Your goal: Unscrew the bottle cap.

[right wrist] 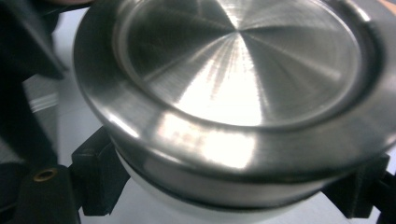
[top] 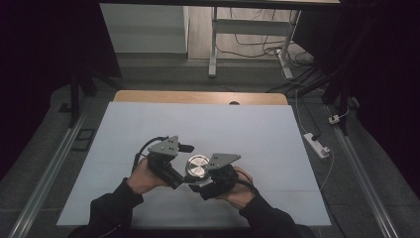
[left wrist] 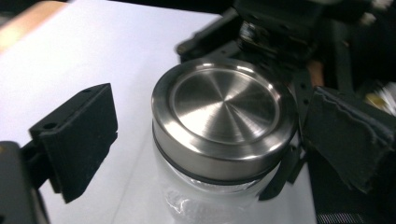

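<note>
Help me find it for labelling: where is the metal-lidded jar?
In the high view the jar sits near the table's front edge, between the left gripper and right gripper.

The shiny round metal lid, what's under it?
Under the shiny round metal lid sits a clear glass jar, with a dark ring where they meet. The right gripper clamps the jar below the lid. The lid hides whatever is inside.

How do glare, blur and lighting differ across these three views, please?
High view: dim, dark at the edges, small glint on the lid. Left gripper view: brightly lit table, crisp lid, soft blurred corners. Right gripper view: the lid sits very close, with a broad white glare and slightly soft focus.
</note>
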{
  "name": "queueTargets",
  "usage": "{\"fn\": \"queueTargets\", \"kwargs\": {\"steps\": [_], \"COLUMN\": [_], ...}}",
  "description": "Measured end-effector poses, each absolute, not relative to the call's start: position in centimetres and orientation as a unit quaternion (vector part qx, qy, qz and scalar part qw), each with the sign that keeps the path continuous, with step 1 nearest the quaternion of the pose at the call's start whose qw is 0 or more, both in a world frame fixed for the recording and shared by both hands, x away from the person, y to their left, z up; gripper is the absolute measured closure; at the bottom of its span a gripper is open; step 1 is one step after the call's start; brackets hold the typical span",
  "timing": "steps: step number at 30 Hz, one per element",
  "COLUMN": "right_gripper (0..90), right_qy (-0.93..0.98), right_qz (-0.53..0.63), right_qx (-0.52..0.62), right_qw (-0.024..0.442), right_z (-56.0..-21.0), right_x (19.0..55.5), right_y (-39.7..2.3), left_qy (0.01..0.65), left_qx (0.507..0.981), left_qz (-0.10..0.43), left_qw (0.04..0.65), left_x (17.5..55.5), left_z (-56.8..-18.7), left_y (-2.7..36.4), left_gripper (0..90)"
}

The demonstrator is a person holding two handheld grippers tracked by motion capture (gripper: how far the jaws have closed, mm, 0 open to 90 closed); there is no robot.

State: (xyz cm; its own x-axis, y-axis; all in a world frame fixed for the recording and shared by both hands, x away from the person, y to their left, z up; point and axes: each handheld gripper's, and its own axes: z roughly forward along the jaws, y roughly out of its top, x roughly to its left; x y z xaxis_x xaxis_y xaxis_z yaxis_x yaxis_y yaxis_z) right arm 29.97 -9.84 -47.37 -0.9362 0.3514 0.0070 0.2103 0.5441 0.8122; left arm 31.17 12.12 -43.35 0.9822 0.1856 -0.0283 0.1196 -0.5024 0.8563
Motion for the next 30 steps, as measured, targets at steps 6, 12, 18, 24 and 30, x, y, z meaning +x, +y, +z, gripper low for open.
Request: {"fn": "queueTargets", "kwargs": {"steps": [6, 12, 18, 24, 30], "right_gripper": [15.1, 15.2, 15.2, 15.2, 15.2], "right_qy": [0.882, 0.883, 0.877, 0.866, 0.859], "right_qz": [0.45, 0.452, 0.452, 0.452, 0.454], "right_qx": [0.126, 0.113, 0.147, 0.189, 0.208], "right_qw": [0.061, 0.059, 0.077, 0.099, 0.113], "right_z": [-47.4, -47.2, -47.1, -47.2, -47.0], "right_x": [29.2, 29.0, 29.5, 30.0, 30.0], "right_y": [-9.2, -9.1, -9.5, -9.9, -10.0], "left_qy": [0.05, 0.032, 0.078, 0.162, 0.189], "left_qx": [0.876, 0.879, 0.869, 0.849, 0.84], "left_qz": [0.008, 0.005, 0.037, 0.081, 0.098], "left_qw": [0.479, 0.476, 0.487, 0.497, 0.498], "left_x": [31.1, 30.8, 30.7, 30.2, 29.9], "left_z": [-43.6, -43.9, -44.0, -44.0, -43.9], "left_y": [11.8, 11.4, 10.9, 9.6, 9.2], "left_gripper": [6.7, 16.6, 18.8, 18.9, 19.0]}}
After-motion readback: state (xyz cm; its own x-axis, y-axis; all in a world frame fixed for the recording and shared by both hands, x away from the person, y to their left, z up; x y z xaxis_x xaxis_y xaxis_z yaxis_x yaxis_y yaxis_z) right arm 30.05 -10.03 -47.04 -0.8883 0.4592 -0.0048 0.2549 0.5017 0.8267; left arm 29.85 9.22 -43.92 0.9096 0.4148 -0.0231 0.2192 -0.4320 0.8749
